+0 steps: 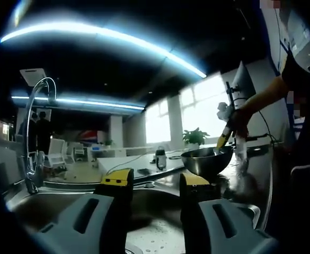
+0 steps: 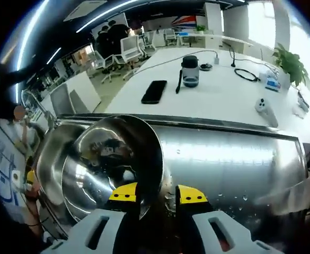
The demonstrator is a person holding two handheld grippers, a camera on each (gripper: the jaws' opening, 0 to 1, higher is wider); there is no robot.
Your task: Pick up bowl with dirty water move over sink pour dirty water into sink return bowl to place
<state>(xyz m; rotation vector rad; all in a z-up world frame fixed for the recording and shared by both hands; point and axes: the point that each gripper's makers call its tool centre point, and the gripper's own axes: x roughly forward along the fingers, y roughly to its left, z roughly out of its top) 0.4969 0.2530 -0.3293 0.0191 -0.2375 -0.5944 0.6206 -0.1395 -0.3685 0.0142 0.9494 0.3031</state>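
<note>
- right tongs (image 2: pixel 158 198) are clamped on the bowl (image 2: pixel 112 164) rim, bowl tipped on its side
- left tongs (image 1: pixel 156 182) hang empty, half open, over the sink (image 1: pixel 49 203)
- bowl sits above the steel bench (image 2: pixel 234 159), sink lies to its left

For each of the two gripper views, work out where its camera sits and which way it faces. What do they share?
Left gripper view: rides the left gripper, low over the sink, facing the faucet and the raised bowl; a person's arm shows.
Right gripper view: rides the right gripper, looking down on the bowl clamped by its rim, steel counter and white table beyond.
Shared: the bowl.
</note>
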